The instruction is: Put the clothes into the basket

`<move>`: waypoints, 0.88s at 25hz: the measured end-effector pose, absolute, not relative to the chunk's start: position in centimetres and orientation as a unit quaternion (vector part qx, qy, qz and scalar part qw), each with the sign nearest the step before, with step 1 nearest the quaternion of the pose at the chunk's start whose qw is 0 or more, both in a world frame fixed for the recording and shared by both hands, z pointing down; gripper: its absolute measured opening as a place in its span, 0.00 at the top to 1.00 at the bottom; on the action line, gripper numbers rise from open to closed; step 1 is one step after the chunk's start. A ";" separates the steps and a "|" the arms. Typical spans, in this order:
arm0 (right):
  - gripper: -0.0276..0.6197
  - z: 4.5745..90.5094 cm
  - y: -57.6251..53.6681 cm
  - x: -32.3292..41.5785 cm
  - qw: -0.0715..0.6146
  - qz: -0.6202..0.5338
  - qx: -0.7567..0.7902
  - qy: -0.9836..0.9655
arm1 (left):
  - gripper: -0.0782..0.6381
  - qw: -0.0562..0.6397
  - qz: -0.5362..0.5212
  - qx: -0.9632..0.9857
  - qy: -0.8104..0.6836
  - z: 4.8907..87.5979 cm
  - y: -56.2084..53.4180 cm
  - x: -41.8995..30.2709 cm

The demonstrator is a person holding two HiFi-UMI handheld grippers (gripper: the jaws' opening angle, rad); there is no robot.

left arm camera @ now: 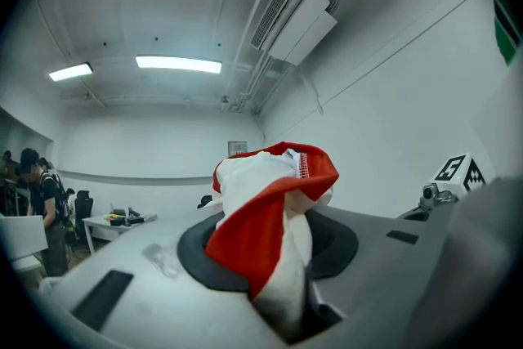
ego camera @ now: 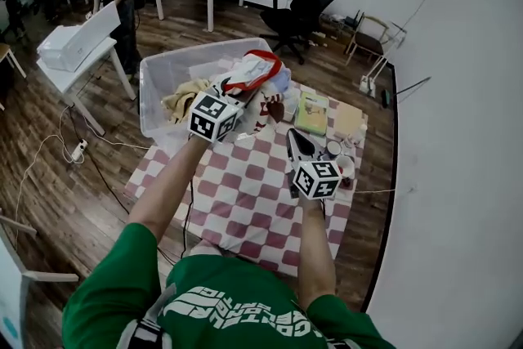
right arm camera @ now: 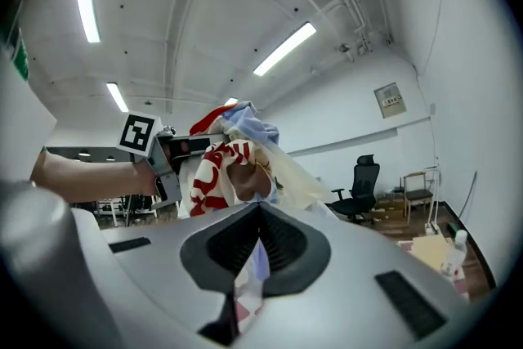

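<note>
Above the basket's [ego camera: 155, 86] near right corner, at the worktop's [ego camera: 245, 200] far left, the clothes [ego camera: 255, 71] hang bunched between both grippers. The left gripper's [ego camera: 243, 94] fingers clamp a red-and-white fold. The right gripper's [ego camera: 292, 136] fingers are pressed together on thin printed cloth. The bundle's long axis runs far-left to near-right. The near checkered worktop gives open room, and clutter [ego camera: 339, 147] lines its right edge.

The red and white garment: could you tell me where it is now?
The red and white garment is upper centre in the head view, clamped in the left gripper above the clear basket by the table's far end.
</note>
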State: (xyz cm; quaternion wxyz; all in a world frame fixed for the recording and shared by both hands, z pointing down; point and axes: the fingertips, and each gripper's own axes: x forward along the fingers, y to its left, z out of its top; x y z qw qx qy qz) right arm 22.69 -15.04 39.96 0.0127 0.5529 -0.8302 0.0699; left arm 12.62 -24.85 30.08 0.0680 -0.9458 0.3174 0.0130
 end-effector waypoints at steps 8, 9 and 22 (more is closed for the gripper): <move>0.95 35.4 -19.7 19.0 0.005 0.032 0.519 -0.854 | 0.73 0.111 0.030 -0.926 0.358 24.5 -28.7 7.9; 0.95 34.9 -20.3 18.7 0.004 0.028 0.516 -0.856 | 0.73 0.116 0.032 -0.924 0.363 23.9 -29.3 7.3; 0.95 29.8 -28.5 12.1 -0.007 -0.016 0.483 -0.875 | 0.73 0.149 0.036 -0.906 0.394 20.1 -36.2 0.3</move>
